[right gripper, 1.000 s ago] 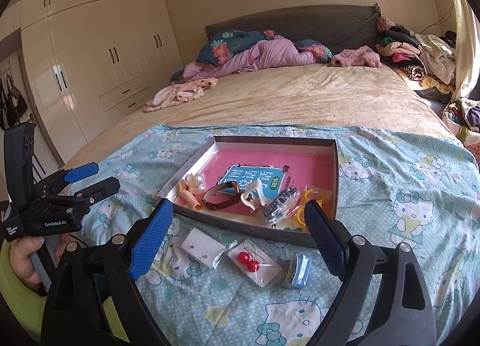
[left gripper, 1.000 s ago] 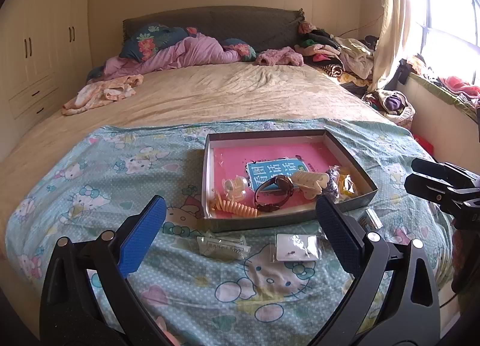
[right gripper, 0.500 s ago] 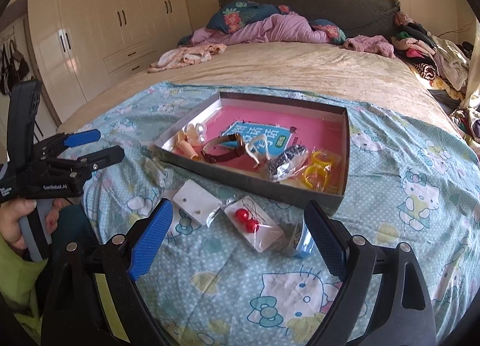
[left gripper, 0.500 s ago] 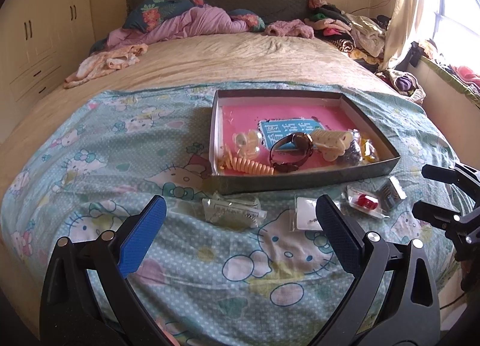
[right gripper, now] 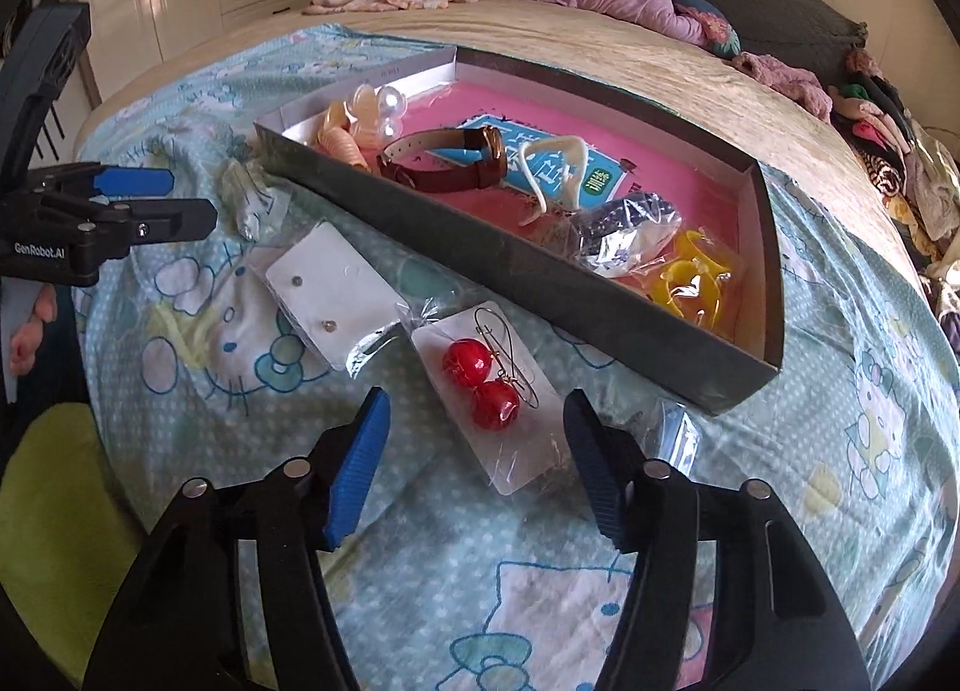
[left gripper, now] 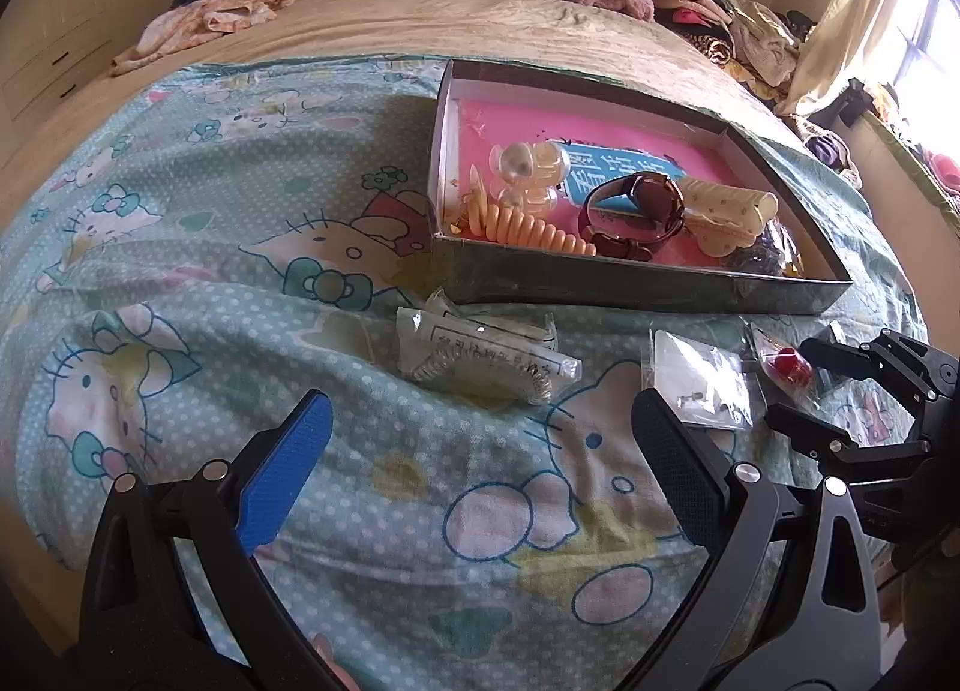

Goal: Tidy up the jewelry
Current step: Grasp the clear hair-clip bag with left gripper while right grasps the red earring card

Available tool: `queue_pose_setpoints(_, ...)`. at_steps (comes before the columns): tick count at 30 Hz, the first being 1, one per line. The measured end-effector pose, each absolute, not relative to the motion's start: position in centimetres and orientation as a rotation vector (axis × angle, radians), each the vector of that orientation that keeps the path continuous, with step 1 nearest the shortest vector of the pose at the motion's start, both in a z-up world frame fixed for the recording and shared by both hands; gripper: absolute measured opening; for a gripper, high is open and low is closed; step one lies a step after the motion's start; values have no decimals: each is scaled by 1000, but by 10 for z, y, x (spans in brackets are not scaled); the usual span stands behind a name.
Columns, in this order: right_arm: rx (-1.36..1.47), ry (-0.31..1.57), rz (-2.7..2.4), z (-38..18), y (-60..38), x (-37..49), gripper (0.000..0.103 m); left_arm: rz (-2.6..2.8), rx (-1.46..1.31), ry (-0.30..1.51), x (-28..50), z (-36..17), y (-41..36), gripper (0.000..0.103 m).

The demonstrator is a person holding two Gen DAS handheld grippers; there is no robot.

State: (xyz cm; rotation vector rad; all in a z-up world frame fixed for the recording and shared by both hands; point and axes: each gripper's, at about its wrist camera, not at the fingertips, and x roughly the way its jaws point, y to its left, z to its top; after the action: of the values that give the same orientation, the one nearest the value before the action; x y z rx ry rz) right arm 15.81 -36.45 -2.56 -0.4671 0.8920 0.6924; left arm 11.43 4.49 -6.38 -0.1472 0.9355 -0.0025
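Grippers have both dropped close over the bedspread (right gripper: 840, 451) since a second ago: the right gripper (right gripper: 474, 451) hangs wide open and empty, straddling the red earring packet (right gripper: 492, 391), so a pickup looks imminent. Beside it, the left gripper (left gripper: 480, 457), equally spread and empty, hovers short of the clear chain packet (left gripper: 480, 355). Beyond both lies the tray (right gripper: 480, 247), holding a watch (right gripper: 444, 163).

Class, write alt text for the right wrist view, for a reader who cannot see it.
The open right gripper hovers over a packet of red ball earrings on a cartoon-print bedsheet. Beyond lies a tray holding a brown watch and other trinkets; a card of stud earrings lies left, and the left gripper enters from the left.
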Motion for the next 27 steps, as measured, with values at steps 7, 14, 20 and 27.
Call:
queue_pose_setpoints(7, -543, 852, 683, -39, -353, 170, 42, 13, -136, 971, 130, -79, 42, 93)
queue_pose_setpoints(14, -489, 835, 723, -34, -356, 172, 33, 48, -113, 957, 139, -89, 41, 93)
queue_pose_setpoints(20, -409, 817, 775, -17, -364, 167, 26, 30, -115, 905, 133, -79, 42, 62)
queue_pose_setpoints(27, -295, 785, 814, 11, -379, 164, 26, -33, -140, 766, 115, -32, 36, 61)
